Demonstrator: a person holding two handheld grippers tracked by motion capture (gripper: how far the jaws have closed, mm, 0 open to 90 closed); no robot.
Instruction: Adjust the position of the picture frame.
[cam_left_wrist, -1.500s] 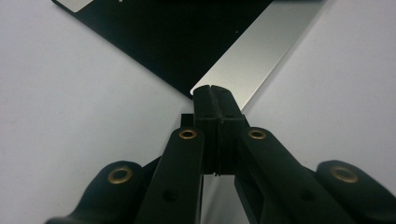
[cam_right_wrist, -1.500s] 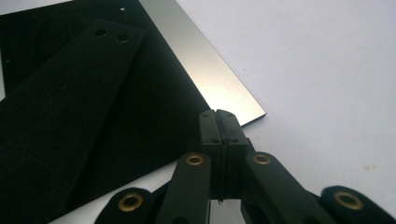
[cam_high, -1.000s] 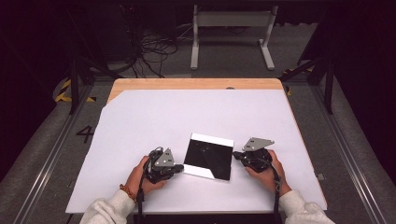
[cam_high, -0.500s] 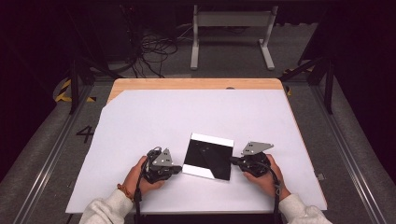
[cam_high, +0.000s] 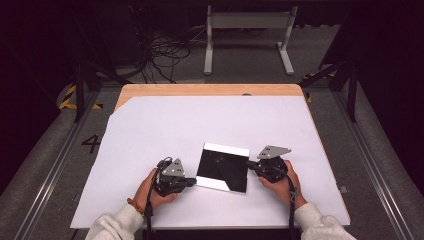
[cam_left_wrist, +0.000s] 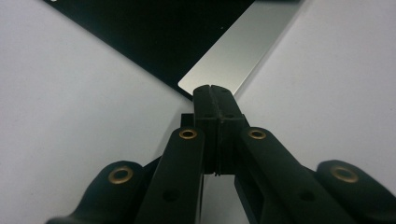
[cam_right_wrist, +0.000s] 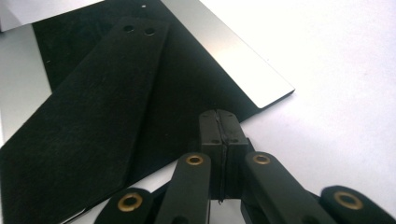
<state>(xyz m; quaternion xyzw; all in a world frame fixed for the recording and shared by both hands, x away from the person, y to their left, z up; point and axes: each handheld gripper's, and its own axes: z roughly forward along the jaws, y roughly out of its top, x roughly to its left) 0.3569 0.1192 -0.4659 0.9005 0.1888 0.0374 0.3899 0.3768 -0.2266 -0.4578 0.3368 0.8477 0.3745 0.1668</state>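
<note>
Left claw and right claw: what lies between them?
In the high view, the black square plate with silver edges lies flat between the left claw and right claw.

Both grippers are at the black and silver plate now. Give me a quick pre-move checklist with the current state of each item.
1. Left gripper jaws shut with nothing between them: ok.
2. Right gripper jaws shut with nothing between them: ok.
3. Left tip at the plate's silver corner: ok; whether it actually touches, cannot tell.
4. Right tip at the plate's black edge: ok; contact cannot tell.
5. Plate lying flat on the white sheet, well inside its edges: ok.
6. Black strip with two holes lies on the plate; whether it is loose or fixed: cannot tell.
</note>
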